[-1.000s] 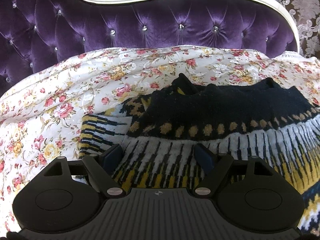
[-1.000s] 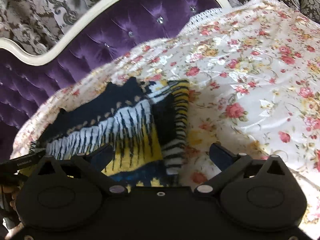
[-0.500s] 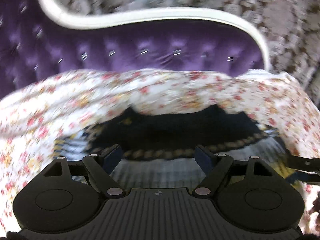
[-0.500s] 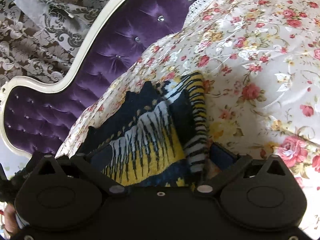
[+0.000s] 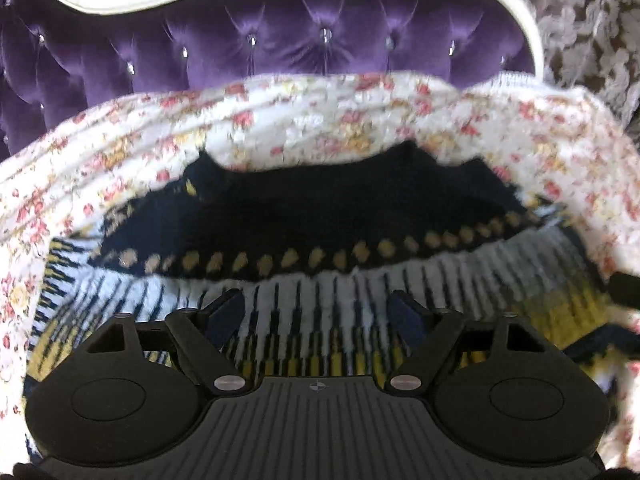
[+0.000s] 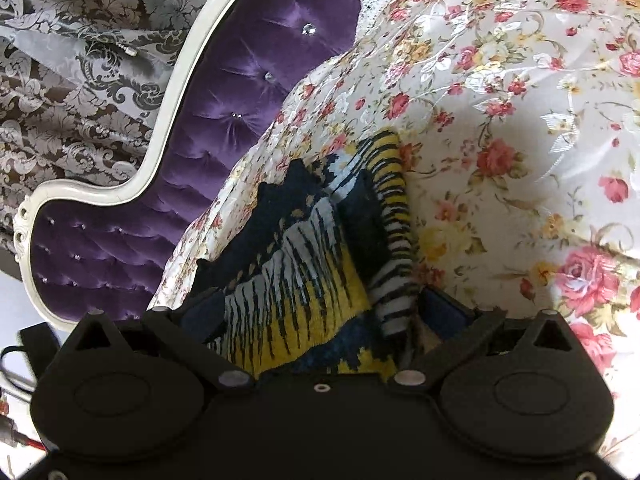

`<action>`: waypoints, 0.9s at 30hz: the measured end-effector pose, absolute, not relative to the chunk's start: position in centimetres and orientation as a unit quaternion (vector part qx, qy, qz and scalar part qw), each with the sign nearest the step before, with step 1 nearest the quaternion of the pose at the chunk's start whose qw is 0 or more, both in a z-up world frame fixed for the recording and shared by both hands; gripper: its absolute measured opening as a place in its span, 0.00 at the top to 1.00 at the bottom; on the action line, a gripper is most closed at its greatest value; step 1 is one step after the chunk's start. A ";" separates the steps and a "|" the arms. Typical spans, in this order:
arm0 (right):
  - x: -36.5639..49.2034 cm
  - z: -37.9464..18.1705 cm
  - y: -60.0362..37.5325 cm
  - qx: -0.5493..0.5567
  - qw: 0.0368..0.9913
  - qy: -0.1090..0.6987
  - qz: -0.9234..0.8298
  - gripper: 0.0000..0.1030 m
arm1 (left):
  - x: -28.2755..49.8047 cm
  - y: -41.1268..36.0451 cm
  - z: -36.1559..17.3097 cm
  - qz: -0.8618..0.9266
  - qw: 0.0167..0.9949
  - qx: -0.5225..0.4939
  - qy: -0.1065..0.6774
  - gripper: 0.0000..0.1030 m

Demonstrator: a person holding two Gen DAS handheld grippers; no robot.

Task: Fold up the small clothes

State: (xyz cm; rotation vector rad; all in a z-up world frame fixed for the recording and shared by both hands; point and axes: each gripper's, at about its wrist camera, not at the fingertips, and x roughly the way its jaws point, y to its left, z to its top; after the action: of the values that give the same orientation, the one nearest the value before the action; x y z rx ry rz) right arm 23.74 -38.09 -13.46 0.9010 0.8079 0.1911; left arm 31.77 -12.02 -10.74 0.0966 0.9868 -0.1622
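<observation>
One small knitted sweater (image 5: 328, 236), navy at the top with a row of tan dots and white, black and yellow stripes below, lies spread on one glossy floral bedspread (image 5: 320, 120) before one tufted purple velvet headboard (image 5: 280, 48). Two grippers show: the left gripper (image 5: 319, 312) is spread wide over the striped knit, clasping nothing. The right gripper (image 6: 328, 312) is likewise spread, its fingers either side of the sweater's folded striped edge.

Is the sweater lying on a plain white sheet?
No, the sweater lies on a floral bedspread printed with pink and yellow roses.
</observation>
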 end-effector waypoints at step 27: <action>25.1 -13.6 -38.2 0.377 0.834 0.385 0.118 0.67 | 27.8 -9.8 -8.1 -0.119 0.867 -0.016 0.484 0.31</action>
State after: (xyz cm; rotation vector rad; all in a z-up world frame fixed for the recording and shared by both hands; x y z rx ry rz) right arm 25.15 -38.23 -13.64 0.7994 0.8161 0.2506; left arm 27.76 -9.82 -8.13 -0.0325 1.0126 -0.2493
